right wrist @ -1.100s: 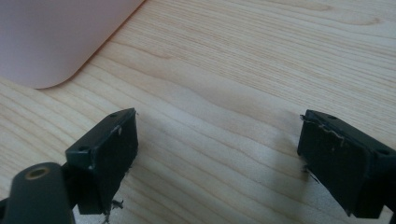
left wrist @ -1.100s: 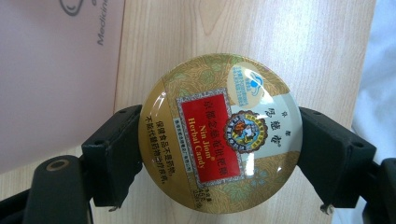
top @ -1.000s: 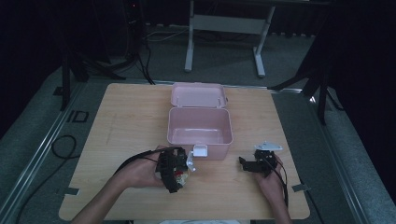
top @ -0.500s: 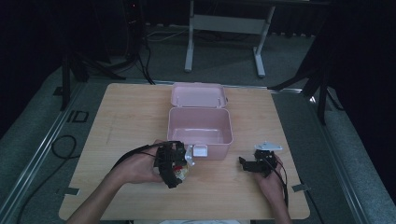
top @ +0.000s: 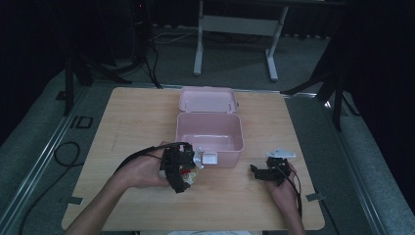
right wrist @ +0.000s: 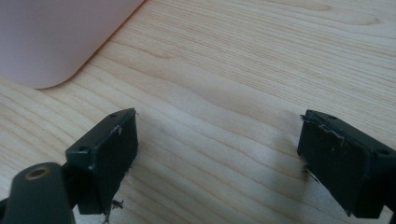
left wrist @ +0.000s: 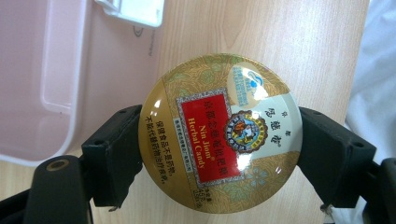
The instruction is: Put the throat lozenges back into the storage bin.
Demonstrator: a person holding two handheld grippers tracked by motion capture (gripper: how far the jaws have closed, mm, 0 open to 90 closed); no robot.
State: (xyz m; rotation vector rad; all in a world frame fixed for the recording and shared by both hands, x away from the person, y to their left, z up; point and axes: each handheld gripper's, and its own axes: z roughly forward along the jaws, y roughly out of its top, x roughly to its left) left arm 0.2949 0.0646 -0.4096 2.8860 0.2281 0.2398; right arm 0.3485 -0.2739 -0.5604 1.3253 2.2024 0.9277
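A light wooden bench (top: 147, 127) carries an open pale pink plastic box (top: 209, 132), its lid tipped back. Just in front of the box's white latch (top: 209, 158), the left gripper (top: 188, 169) has its jaws clamped on a round gold candy tin (left wrist: 220, 133) with a red label; from above, the hand mostly hides it. The right gripper (top: 259, 171) rests on the bench, jaws wide apart with nothing between them.
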